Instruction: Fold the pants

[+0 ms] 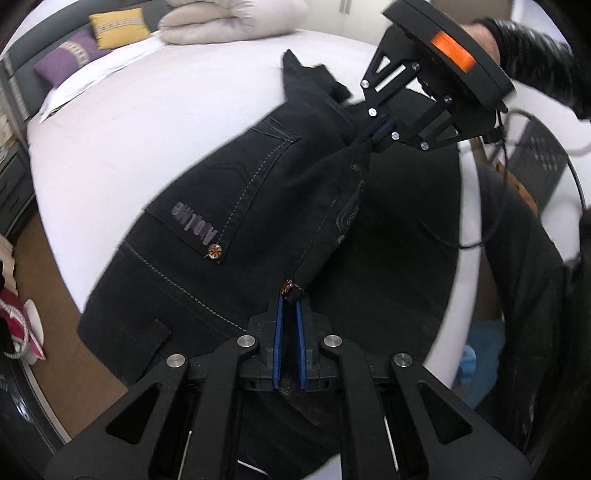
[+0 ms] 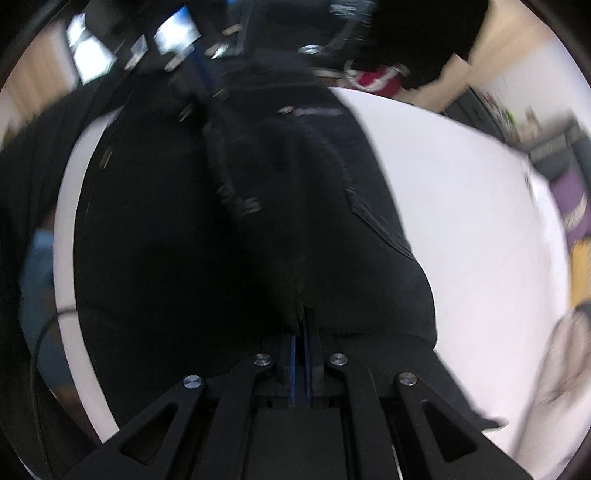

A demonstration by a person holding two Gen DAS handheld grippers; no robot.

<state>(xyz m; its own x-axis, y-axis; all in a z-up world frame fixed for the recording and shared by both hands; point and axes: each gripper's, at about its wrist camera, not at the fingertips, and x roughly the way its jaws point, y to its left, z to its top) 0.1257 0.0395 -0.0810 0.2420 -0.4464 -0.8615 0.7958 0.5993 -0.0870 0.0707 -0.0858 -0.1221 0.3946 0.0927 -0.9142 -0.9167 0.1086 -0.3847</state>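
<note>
Black jeans (image 1: 229,206) with grey stitching and a back pocket hang lifted over a white bed (image 1: 147,110). My left gripper (image 1: 290,299) is shut on the waistband near a copper rivet. My right gripper (image 1: 376,134), seen across from it, is shut on the other end of the waistband. In the blurred right wrist view the jeans (image 2: 295,221) fill the middle, pinched in my right gripper (image 2: 301,325), and the left gripper (image 2: 201,83) shows at the top.
A folded beige duvet (image 1: 229,18), a yellow pillow (image 1: 118,26) and a purple pillow (image 1: 66,59) lie at the bed's head. Brown floor (image 1: 48,295) and a pink-and-white item (image 1: 18,325) are at left. A cable (image 1: 576,177) hangs at right.
</note>
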